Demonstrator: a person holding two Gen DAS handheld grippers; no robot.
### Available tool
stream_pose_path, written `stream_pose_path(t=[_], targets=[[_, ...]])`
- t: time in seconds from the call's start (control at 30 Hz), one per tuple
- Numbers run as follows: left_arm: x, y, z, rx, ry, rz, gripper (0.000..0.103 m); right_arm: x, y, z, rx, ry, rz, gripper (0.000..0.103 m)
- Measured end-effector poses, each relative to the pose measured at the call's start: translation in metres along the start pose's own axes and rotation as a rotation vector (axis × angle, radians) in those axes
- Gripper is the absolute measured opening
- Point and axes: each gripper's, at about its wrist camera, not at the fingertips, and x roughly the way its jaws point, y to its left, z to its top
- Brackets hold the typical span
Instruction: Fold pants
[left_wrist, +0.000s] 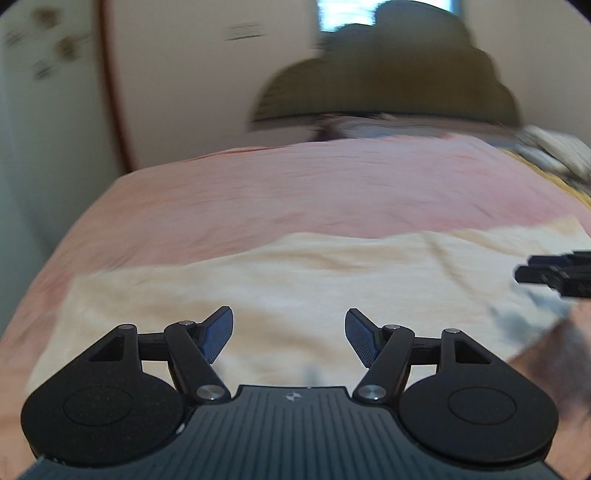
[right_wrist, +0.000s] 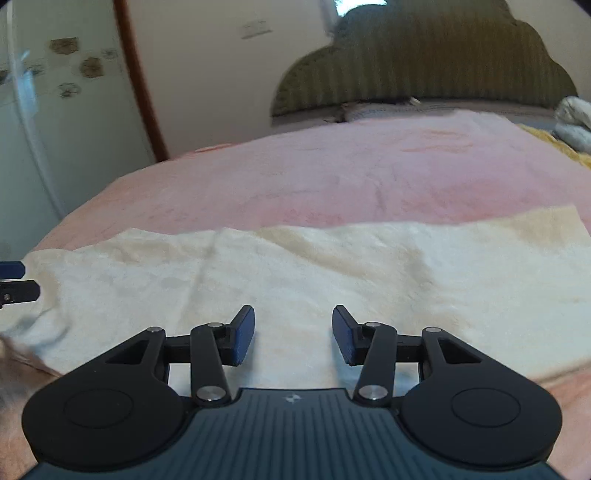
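Right wrist view: the pants (right_wrist: 332, 273), a pale cream fleecy garment, lie flat on the pink bedspread (right_wrist: 369, 173) and fill the middle band of the frame, running from the left edge to the right edge. Their long axis therefore lies crosswise to the fingers of the right hand-held gripper (right_wrist: 293, 334), which hangs just above the near part of the cloth with its jaws apart and nothing between them. At the left edge of this frame the tips of the other tool poke in over the cloth's left end.

In the left wrist view the left hand-held gripper (left_wrist: 289, 338) is likewise spread and empty, over the near edge of the pants (left_wrist: 295, 280); this picture is blurred. The right tool shows at its right edge.

Both hang about equally close to the near long edge, so a fold away from the camera, near edge carried toward the far edge, looks the likely move; each would take its own end.

A small emblem sits on each tool's ribbed body, but no words are legible. Marks on the wall at upper left are too blurred to read.
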Motion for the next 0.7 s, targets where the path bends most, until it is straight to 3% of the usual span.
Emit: stream_pose_path(t=[0.13,0.27,0.33,0.43,0.63,0.67,0.7], targets=[[-0.022,0.077,-0.014,-0.200,0.025,0.175,0.071,0.027,0.103,0.019,-0.305,-0.002,0.228,0.047],[-0.040,0.144,-0.031,-0.385,0.055,0.322,0.067,0.057,0.203,0.013,-0.554,0.029,0.432,0.046],[-0.042,0.174,-0.039,-0.501,0.075,0.299,0.062,0.065,0.252,0.006,-0.677,0.017,0.527,0.045],[-0.043,0.204,-0.048,-0.651,0.089,0.210,0.053,0.073,0.311,-0.007,-0.841,-0.018,0.594,0.045],[-0.031,0.207,-0.049,-0.721,0.095,0.135,0.043,0.104,0.377,-0.025,-0.977,-0.010,0.606,0.043],[-0.029,0.205,-0.048,-0.717,0.090,0.132,0.037,0.111,0.380,-0.027,-0.990,0.000,0.594,0.039],[-0.026,0.203,-0.047,-0.708,0.087,0.141,0.030,0.114,0.381,-0.029,-0.992,0.009,0.582,0.025]])
